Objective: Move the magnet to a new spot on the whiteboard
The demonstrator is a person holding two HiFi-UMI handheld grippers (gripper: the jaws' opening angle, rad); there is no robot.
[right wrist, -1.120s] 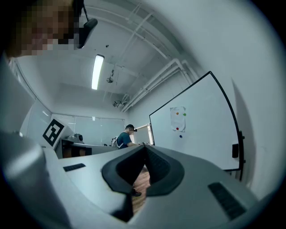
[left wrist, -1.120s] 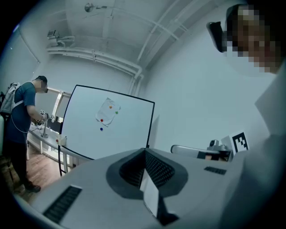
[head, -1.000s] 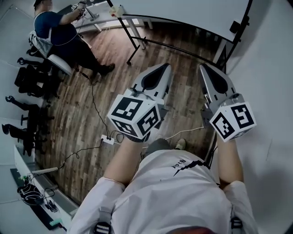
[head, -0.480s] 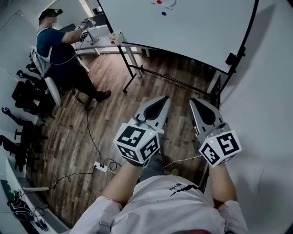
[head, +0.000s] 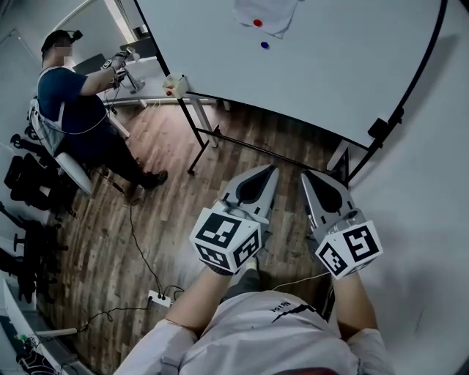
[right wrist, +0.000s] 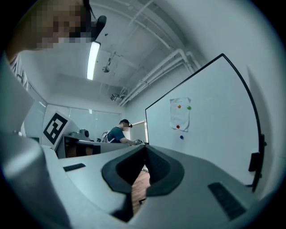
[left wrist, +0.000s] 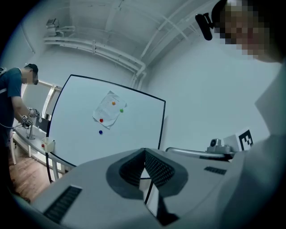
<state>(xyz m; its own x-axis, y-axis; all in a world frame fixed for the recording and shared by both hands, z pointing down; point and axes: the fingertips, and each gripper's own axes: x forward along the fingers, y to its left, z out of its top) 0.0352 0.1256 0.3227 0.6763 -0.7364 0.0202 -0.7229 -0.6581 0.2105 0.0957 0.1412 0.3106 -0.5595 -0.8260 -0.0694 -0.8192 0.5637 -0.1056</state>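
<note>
— Tools first: how do they stand?
— The left tool (left wrist: 144, 152) has its jaws together with nothing between them. The right tool (right wrist: 145, 147) is the same, closed and empty. Both point level, side by side above the wooden floor (head: 146, 168).
— And the magnet?
— Well apart from them, at twelve o'clock on the whiteboard (head: 344, 73). A paper sheet (head: 272, 13) hangs high on it, pinned by a red magnet (head: 257, 23). The left gripper view also shows an orange magnet (left wrist: 113, 103) and a green magnet (left wrist: 121, 110) on the sheet. The blue magnet (head: 264, 45) sits alone on bare board at six o'clock of the sheet, just beside its lower edge.
— Which one to take?
— The task doesn't say. I judge blue, since it holds nothing up.
— How will it handle?
— Probably a small, light, rigid button with smooth sides, so slippery. Its pull on the board will resist a straight lift. I'd open the jaws, pinch its rim at three and nine o'clock, then tilt or slide it free. It's hardly fragile, but a shallow grip could flick it off.
— Anything beyond?
— A seated person (head: 69, 102) at ten o'clock, clear of the board.
</note>
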